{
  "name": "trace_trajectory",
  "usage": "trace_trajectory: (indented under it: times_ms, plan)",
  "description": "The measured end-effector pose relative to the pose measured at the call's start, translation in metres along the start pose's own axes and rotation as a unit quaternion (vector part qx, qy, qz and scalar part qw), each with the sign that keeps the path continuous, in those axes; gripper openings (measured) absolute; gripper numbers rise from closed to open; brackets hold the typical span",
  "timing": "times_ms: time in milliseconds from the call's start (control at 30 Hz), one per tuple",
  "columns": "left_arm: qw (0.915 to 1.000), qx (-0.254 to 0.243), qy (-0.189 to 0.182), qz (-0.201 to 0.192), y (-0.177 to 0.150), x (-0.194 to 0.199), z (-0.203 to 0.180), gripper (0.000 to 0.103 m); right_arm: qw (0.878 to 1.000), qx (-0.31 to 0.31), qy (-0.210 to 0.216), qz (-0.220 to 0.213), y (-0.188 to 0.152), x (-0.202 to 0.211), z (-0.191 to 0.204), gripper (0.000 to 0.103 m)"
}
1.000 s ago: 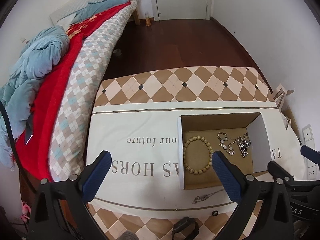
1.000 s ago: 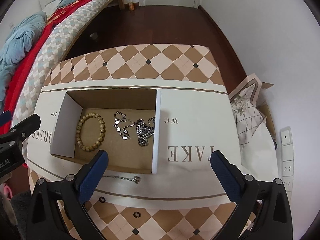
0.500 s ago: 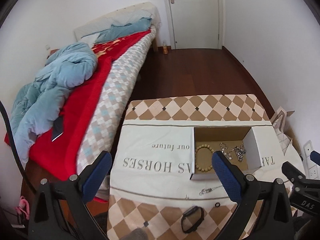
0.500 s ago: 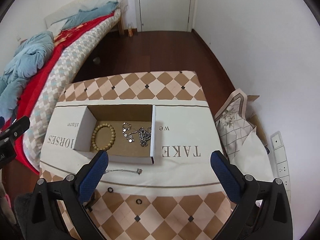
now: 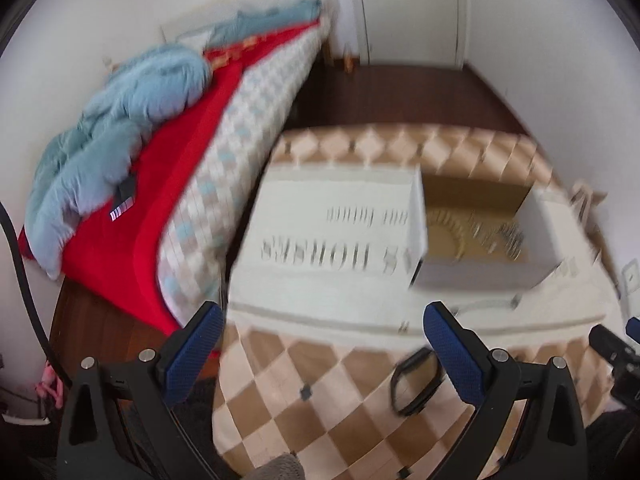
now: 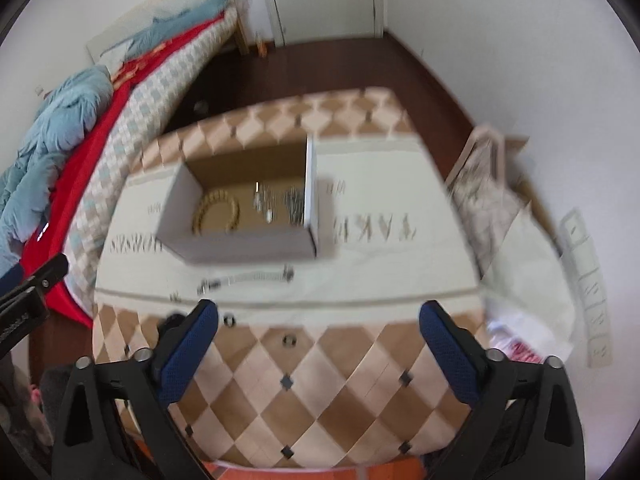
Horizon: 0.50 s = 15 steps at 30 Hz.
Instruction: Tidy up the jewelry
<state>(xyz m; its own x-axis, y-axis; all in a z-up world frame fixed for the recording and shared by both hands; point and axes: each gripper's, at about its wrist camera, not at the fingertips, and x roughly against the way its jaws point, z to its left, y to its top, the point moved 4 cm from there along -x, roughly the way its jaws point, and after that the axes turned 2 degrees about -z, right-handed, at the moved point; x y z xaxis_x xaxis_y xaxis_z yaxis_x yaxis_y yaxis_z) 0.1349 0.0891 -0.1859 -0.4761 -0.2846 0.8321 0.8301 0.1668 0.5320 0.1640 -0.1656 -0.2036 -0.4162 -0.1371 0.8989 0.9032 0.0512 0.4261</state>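
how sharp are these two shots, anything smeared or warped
Left wrist view: motion blur smears the box and the cloth's lettering; the fingers stay crisp. Right wrist view: the same smear on the bead bracelet and chains; fisheye bends the room's edges.

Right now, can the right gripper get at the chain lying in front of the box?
Probably yes: the right gripper is open and empty, and nothing lies between it and the chain.

An open cardboard box (image 6: 240, 240) stands on the white cloth, holding a wooden bead bracelet (image 6: 216, 210) lying flat at its left and blurred silver chains (image 6: 280, 202) at right. A thin silver chain (image 6: 248, 278) lies stretched out just before the box. Two small dark rings (image 6: 289, 340) rest nearer, apart.
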Motion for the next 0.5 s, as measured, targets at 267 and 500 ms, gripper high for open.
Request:
trace_trajectory:
  times_ms: [267, 500]
  plan:
    - [0.9931, -0.043, -0.033, 0.104, -0.051, -0.068, -0.038, 0.102, 0.998, -0.022, 0.02, 0.054, -0.034, -0.053, -0.007, 0.069]
    - [0.9856, -0.06, -0.069, 0.142, -0.064, -0.095, -0.061, 0.042, 0.997, -0.029, 0.023, 0.07, -0.04, -0.07, -0.013, 0.068]
